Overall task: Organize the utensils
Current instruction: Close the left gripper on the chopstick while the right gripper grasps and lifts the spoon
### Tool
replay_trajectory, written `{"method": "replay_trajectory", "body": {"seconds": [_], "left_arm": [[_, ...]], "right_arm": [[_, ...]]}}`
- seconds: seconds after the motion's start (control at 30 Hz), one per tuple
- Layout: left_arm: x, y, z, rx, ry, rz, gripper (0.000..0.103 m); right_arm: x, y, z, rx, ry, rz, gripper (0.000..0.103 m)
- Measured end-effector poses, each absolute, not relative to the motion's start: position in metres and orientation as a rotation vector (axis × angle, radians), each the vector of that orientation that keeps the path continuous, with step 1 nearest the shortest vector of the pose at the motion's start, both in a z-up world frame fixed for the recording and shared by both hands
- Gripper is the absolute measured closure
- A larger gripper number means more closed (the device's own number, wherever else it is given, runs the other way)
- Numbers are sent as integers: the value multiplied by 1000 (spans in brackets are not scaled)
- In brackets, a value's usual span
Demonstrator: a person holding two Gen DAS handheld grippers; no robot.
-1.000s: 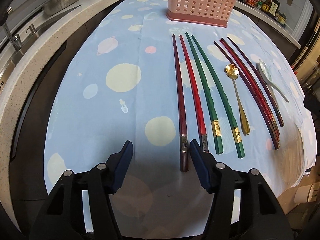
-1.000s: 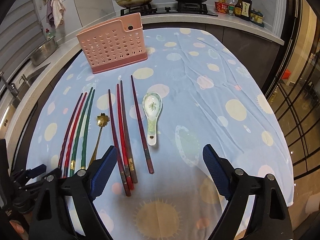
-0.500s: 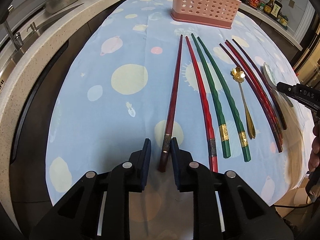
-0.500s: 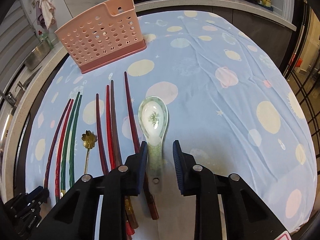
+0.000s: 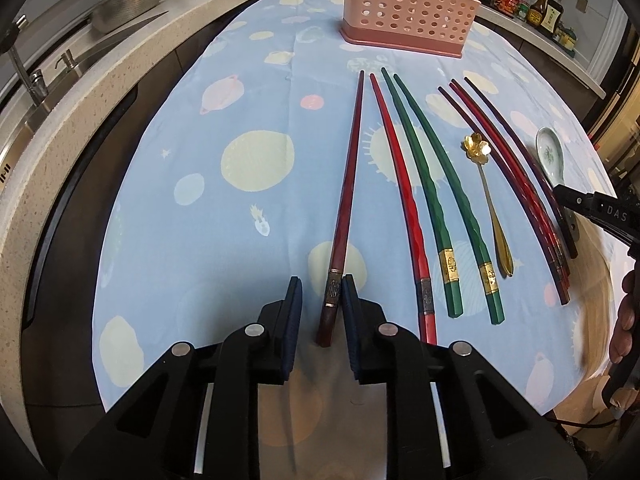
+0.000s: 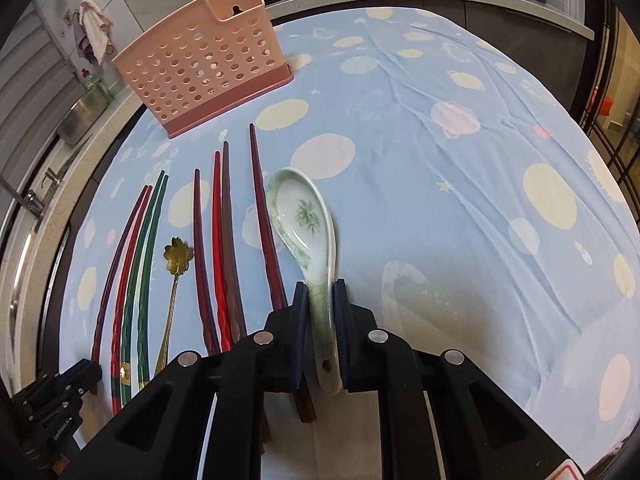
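A pink perforated utensil holder (image 5: 408,8) (image 6: 200,76) stands at the far end of the blue tablecloth. Chopsticks lie in a row before it. My left gripper (image 5: 322,300) has closed around the near end of the leftmost dark red chopstick (image 5: 348,184); the right pad touches it, a small gap shows on the left. My right gripper (image 6: 320,308) is shut on the handle of the white ceramic spoon (image 6: 300,220), whose bowl points away. A gold flower spoon (image 5: 486,196) (image 6: 174,280) lies among the chopsticks.
A red chopstick (image 5: 400,184), two green ones (image 5: 436,184) and several dark red ones (image 5: 508,172) lie between the two grippers. A sink and metal bowl (image 5: 128,0) are on the counter at left, sauce bottles (image 5: 540,8) and a stove at the back.
Both grippers went from wide open to closed: the left around the dark red chopstick's end, the right onto the ceramic spoon's handle. Both moved forward and lower toward the table.
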State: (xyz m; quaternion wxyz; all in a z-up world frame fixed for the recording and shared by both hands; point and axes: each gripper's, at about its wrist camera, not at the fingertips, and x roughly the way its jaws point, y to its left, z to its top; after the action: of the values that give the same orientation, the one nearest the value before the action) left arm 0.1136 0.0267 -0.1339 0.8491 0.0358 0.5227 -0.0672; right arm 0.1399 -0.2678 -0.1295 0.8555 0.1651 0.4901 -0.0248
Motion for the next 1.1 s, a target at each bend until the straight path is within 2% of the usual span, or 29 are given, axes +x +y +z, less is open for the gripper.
{"method": "replay_trajectory", "body": {"seconds": [0.73,0.97,1.1], "left_arm": [[97,33,-132,30,1106,-174,84],[97,33,-132,29,1106,-176,84],[96,37,-132,10,1111,-180,92]], "right_arm": [[75,-270,-125,422,1065,-34,88],[70,-271,-127,427,1066,-30,91],[68,-271,-128,422,1067,-30,93]]}}
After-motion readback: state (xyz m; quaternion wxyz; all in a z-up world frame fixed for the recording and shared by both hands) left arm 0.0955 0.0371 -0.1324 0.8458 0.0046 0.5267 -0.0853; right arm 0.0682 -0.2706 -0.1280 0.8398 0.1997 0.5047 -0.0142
